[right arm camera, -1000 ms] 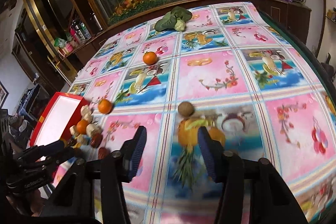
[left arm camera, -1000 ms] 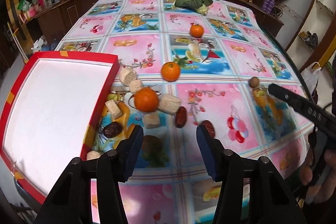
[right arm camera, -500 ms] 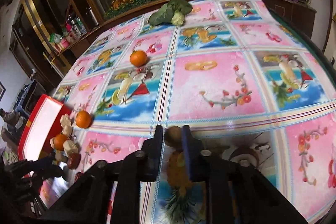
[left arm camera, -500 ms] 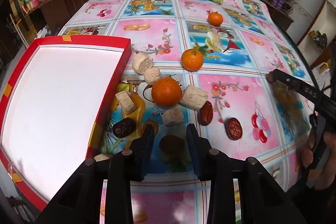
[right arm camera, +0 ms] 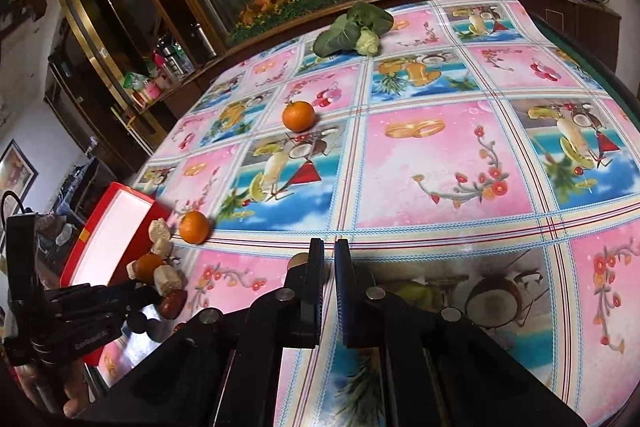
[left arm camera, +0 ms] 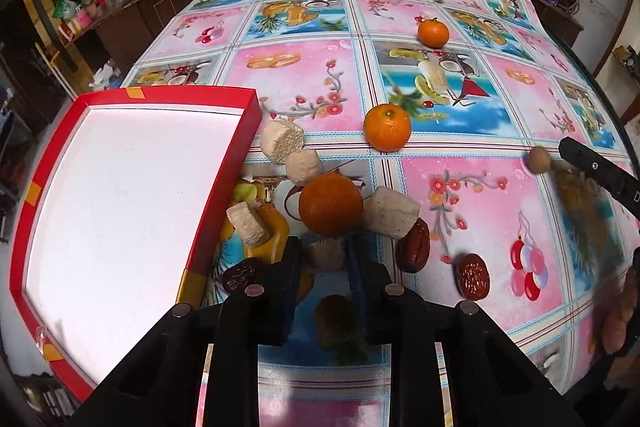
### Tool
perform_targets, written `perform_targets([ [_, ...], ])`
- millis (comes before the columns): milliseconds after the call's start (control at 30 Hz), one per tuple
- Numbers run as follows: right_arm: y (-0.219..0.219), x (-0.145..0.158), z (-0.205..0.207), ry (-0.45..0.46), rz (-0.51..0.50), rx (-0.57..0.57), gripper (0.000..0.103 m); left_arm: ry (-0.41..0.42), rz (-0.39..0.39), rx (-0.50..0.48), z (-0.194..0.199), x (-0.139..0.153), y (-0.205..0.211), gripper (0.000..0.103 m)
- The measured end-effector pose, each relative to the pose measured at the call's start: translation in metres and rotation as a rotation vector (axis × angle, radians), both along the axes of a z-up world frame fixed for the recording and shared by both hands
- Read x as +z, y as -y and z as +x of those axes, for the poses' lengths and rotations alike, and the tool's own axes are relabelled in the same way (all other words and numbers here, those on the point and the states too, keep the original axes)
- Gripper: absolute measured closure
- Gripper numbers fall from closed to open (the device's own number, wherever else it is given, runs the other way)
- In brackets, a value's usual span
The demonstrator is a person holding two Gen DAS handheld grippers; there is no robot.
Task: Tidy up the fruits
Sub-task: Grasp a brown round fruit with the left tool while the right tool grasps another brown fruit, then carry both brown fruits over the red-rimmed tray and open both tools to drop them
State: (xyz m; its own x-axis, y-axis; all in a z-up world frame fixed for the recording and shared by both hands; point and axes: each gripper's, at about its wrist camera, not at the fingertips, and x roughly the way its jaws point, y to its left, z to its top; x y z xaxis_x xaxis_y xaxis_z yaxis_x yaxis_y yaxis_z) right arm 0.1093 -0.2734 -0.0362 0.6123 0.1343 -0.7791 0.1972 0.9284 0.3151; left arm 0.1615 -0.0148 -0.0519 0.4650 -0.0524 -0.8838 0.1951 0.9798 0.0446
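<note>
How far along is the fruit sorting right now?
Done: nothing, the red tray is bare inside. In hand: the left gripper clamps a pale chunk; the right gripper is shut beside a small brown fruit, not on it. Left: the oranges, dates and other chunks on the tablecloth.

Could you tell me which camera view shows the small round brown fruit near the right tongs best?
The left wrist view: the small brown fruit sits in full sight beside the right tongs' tip. In the right wrist view only a sliver shows behind one of the tongs' fingers.
</note>
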Motion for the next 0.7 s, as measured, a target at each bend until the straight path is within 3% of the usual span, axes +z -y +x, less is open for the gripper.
perform_targets([
  [200, 0.000, -0.007, 0.003, -0.030, 0.007, 0.001, 0.099, -0.007, -0.050, -0.009, -0.009, 0.004, -0.008, 0.081],
  [267, 0.005, -0.006, 0.001, -0.023, 0.029, -0.023, 0.087, 0.001, -0.065, -0.015, -0.012, 0.008, -0.012, 0.081],
  [300, 0.007, -0.005, 0.000, -0.019, 0.025, -0.036, 0.068, 0.010, -0.071, -0.020, -0.016, 0.010, -0.013, 0.081],
  [333, 0.009, -0.002, -0.001, -0.005, 0.027, -0.048, 0.055, 0.014, -0.076, -0.024, -0.018, 0.012, -0.014, 0.081],
  [367, 0.008, 0.002, -0.003, 0.017, 0.023, -0.051, 0.054, 0.014, -0.080, -0.025, -0.019, 0.013, -0.015, 0.081],
  [467, 0.000, 0.002, 0.001, 0.009, -0.035, -0.028, 0.057, 0.014, -0.097, -0.032, -0.025, 0.016, -0.017, 0.081],
  [567, -0.013, -0.012, 0.014, -0.070, -0.068, 0.030, 0.081, 0.016, -0.114, -0.039, -0.030, 0.019, -0.018, 0.081],
  [700, -0.015, -0.015, 0.014, -0.075, -0.083, 0.036, 0.080, 0.031, -0.132, -0.042, -0.037, 0.027, -0.024, 0.081],
])
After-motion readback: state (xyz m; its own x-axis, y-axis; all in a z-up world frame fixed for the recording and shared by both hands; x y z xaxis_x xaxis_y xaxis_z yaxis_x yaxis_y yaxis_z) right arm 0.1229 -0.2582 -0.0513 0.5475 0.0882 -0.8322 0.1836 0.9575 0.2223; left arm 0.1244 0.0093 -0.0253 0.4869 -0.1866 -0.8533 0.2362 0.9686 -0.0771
